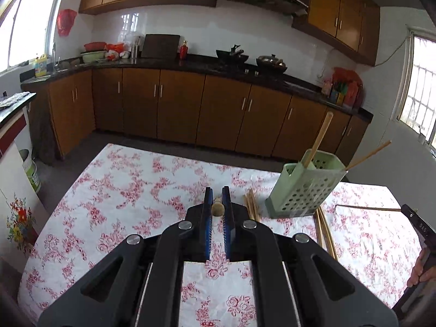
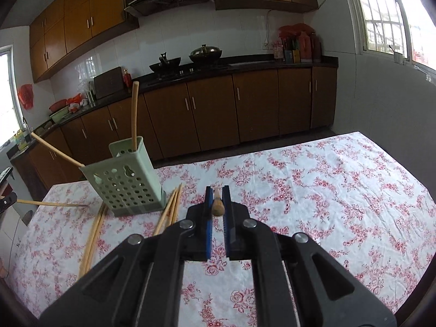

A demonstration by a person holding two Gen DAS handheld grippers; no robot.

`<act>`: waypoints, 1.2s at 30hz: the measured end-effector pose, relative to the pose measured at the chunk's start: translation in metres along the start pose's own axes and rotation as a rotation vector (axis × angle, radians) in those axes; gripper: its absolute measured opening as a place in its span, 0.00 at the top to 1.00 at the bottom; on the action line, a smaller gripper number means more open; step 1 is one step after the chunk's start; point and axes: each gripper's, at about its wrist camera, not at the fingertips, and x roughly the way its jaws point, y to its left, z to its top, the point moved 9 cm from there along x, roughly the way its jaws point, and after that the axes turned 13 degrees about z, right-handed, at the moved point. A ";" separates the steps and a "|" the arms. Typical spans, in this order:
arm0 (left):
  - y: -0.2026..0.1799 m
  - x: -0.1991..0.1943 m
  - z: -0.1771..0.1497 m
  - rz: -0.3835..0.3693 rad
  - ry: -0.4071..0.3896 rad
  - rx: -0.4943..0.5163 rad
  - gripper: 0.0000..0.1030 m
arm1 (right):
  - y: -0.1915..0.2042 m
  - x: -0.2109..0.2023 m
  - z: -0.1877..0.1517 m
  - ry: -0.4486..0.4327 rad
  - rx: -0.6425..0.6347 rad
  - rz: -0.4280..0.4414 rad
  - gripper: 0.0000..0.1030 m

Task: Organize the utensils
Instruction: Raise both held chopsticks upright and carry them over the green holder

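Observation:
A pale green perforated utensil holder (image 1: 303, 188) (image 2: 126, 184) stands on the floral tablecloth with a thick wooden stick (image 1: 318, 141) (image 2: 134, 114) and a thinner chopstick (image 1: 368, 154) (image 2: 54, 150) in it. My left gripper (image 1: 218, 194) is shut on a wooden chopstick (image 1: 217, 207), seen end-on, left of the holder. My right gripper (image 2: 217, 194) is shut on a wooden chopstick (image 2: 217, 203), right of the holder. Loose chopsticks (image 1: 252, 207) (image 2: 170, 209) lie beside the holder, and more (image 1: 325, 231) (image 2: 92, 237) on its other side.
The table (image 1: 122, 190) (image 2: 327, 190) carries a white cloth with red flowers. The other gripper shows at each view's edge (image 1: 419, 229) (image 2: 6, 203), with a chopstick (image 1: 368, 208) (image 2: 51, 204) pointing from it. Kitchen cabinets and a dark countertop (image 1: 190, 65) run behind.

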 end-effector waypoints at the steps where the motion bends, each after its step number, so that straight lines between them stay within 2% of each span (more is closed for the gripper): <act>1: 0.000 -0.002 0.005 0.001 -0.012 -0.003 0.93 | 0.000 -0.001 0.002 -0.007 -0.001 -0.001 0.92; 7: -0.004 -0.004 0.019 0.007 -0.040 0.000 0.93 | -0.002 -0.004 0.009 -0.029 -0.007 -0.002 0.93; 15: -0.005 -0.002 0.020 0.010 -0.046 -0.002 0.93 | -0.001 -0.004 0.014 -0.044 -0.022 -0.007 0.93; 21: -0.006 -0.018 0.040 -0.006 -0.083 -0.003 0.93 | 0.010 -0.019 0.042 -0.095 -0.051 0.014 0.93; 27: -0.019 -0.048 0.060 -0.064 -0.125 0.008 0.93 | 0.032 -0.046 0.075 -0.148 -0.068 0.083 0.93; 36: -0.061 -0.086 0.080 -0.189 -0.160 0.026 0.93 | 0.063 -0.075 0.101 -0.191 -0.046 0.223 0.93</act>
